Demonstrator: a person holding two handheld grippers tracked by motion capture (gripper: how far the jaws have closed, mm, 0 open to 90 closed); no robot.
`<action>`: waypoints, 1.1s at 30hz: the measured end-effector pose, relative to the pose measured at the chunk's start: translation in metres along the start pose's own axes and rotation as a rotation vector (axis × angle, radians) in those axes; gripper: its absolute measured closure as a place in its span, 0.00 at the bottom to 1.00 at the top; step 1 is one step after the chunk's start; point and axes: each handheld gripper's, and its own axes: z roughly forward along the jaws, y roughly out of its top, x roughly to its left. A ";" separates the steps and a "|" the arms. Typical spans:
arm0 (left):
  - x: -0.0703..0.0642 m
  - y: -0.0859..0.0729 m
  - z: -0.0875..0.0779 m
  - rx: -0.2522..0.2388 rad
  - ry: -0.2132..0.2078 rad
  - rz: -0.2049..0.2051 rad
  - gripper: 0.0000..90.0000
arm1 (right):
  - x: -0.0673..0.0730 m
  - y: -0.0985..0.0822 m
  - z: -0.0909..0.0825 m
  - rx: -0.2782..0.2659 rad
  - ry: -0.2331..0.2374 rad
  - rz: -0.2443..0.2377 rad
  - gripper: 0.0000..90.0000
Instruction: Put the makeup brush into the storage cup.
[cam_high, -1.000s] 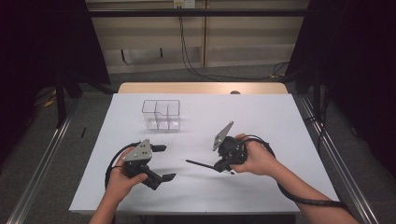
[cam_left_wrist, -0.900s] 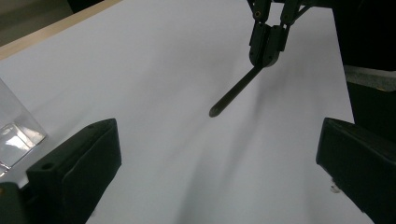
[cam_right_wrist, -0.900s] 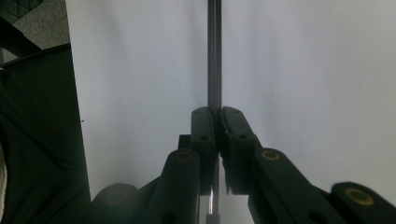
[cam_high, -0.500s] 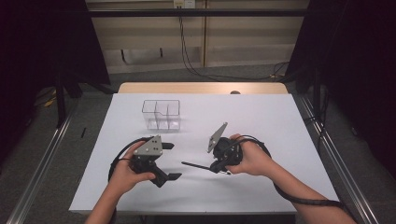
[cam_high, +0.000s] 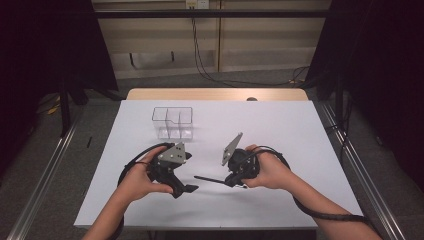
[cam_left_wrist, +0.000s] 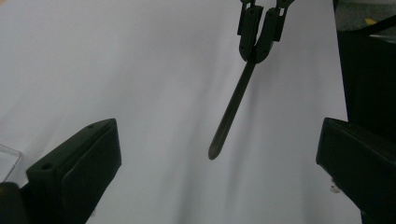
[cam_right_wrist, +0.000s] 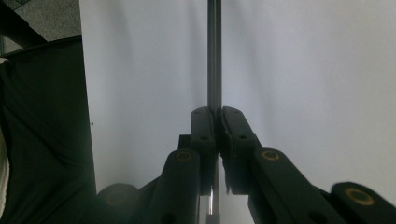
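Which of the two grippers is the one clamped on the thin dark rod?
The right gripper: its jaws are pressed together on the rod. The left gripper has wide-open jaws with nothing between them.

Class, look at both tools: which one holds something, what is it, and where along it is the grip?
The right tool is shut on a thin dark rod, gripped near one end. The left tool holds nothing.

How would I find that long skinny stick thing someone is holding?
Start at the white table, then find the right gripper near its front edge. Clamped in its shut jaws is a thin, dark, straight rod, pointing toward the open left gripper. Unlike the clear plastic three-compartment box behind, it is slender and opaque.
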 end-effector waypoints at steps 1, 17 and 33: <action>0.000 0.001 0.001 0.013 -0.003 -0.002 0.00 | 0.000 0.000 0.000 -0.002 0.001 -0.002 0.94; -0.001 0.019 0.011 0.161 -0.018 0.069 0.09 | 0.002 0.003 -0.002 -0.005 0.005 -0.018 0.94; 0.001 0.035 0.019 0.230 -0.051 0.149 0.38 | 0.002 0.004 -0.001 -0.004 0.010 -0.034 0.94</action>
